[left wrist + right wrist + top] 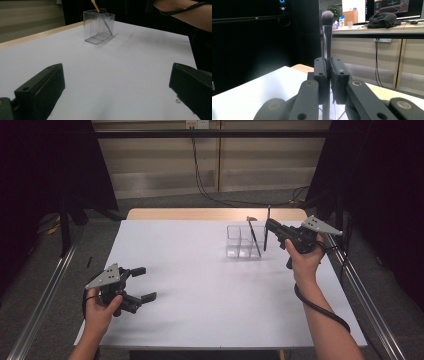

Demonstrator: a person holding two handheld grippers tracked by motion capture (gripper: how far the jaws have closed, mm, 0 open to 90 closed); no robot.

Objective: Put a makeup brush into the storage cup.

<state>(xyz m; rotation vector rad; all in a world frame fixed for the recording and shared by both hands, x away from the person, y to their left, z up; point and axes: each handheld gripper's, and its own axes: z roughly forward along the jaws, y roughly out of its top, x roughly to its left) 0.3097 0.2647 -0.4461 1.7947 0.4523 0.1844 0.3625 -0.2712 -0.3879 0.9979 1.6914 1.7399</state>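
**Ana:** Makeup brush (267,227) first, from the high view: where is it?

**Ben:** It stands upright between the right tongs (270,225), just beside the right end of the clear organiser (243,241), near the far right of the white worktop (200,290). The right hand (303,262) holds those tongs above the worktop. A second slim tool with a pale tip (253,235) leans inside the organiser.

**Ana:** And the left tongs (142,284)?

**Ben:** Near the front left corner, well apart from the organiser. The jaws stand wide apart with nothing between them.

**Ana:** Left gripper view?

**Ben:** The two black jaws rise at either bottom corner, far apart, with bare worktop (112,75) between them. Beyond them sits the organiser (98,27), its partitions visible, with the leaning tool (106,23) inside and its pale tip poking above the rim. A forearm with a trailing cable (185,10) crosses the top right.

**Ana:** Right gripper view?

**Ben:** The jaws are pressed together on the brush handle (327,45), which rises straight up from the right tongs (329,65). The grey bristle head sits at the top. Below the jaws a bit of clear plastic shows, but which compartment I cannot tell.
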